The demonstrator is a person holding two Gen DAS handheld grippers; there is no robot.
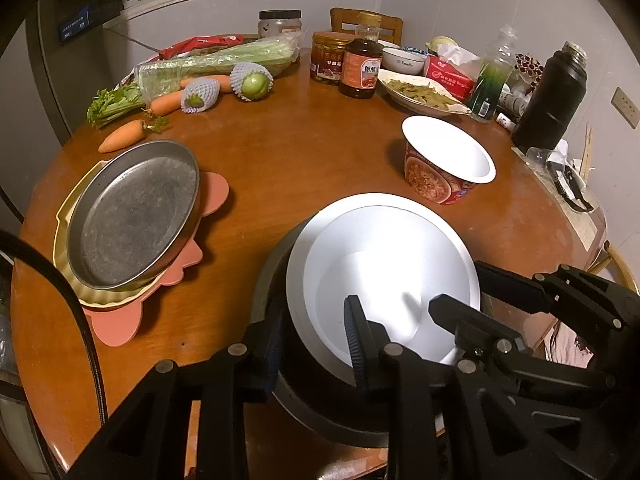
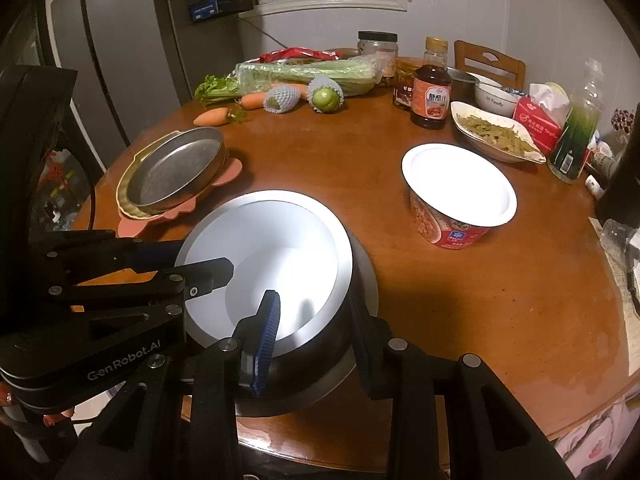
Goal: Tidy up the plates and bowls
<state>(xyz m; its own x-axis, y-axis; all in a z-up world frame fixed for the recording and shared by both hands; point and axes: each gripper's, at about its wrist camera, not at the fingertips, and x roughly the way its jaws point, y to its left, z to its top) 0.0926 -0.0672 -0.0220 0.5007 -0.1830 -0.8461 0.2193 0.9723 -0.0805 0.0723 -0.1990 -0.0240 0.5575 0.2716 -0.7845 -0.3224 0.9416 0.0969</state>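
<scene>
Two nested bowls (image 2: 280, 272), both empty

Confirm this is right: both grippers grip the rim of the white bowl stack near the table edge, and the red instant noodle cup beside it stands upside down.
One mistake: the red instant noodle cup stands upright, its white mouth facing up, as the right wrist view shows. The rest holds.

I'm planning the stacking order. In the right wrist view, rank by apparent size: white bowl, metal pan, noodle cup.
1. white bowl, though nearest the camera, so unsure
2. metal pan and noodle cup: look alike
</scene>
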